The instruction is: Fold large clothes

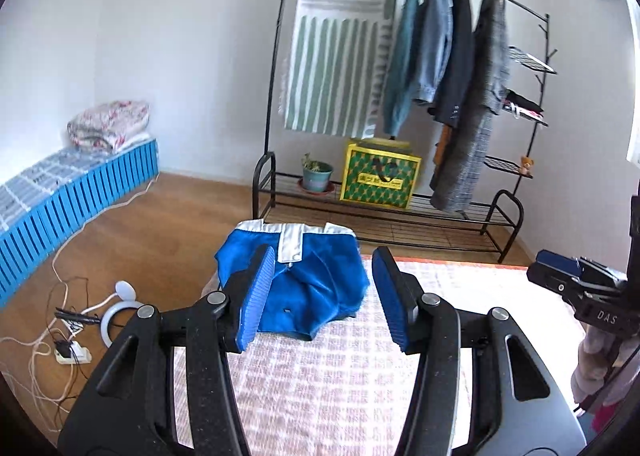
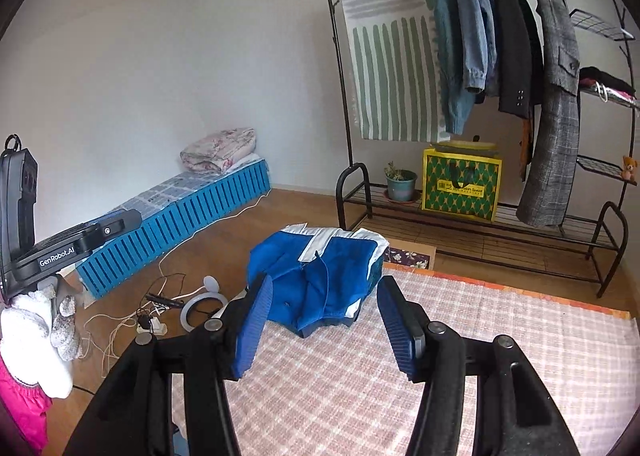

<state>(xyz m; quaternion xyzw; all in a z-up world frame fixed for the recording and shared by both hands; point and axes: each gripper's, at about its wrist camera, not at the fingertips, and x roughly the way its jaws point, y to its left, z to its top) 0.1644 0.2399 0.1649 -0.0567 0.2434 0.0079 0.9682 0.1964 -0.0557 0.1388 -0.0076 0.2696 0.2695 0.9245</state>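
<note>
A blue garment with white trim (image 1: 304,280) lies folded into a compact bundle at the far left corner of a pink checked cloth surface (image 1: 340,384). It also shows in the right wrist view (image 2: 320,280). My left gripper (image 1: 324,296) is open and empty, held above the surface just short of the bundle. My right gripper (image 2: 324,320) is open and empty, also short of the bundle. The right gripper's body shows at the right edge of the left wrist view (image 1: 580,284); the left gripper's body shows at the left of the right wrist view (image 2: 68,248).
A black clothes rack (image 1: 400,103) with hanging coats, a striped cloth, a yellow-green bag (image 1: 380,175) and a potted plant (image 1: 316,173) stands behind. A blue low bed (image 1: 72,195) with folded bedding lies left. Cables, a power strip (image 1: 72,354) and a ring light lie on the wooden floor.
</note>
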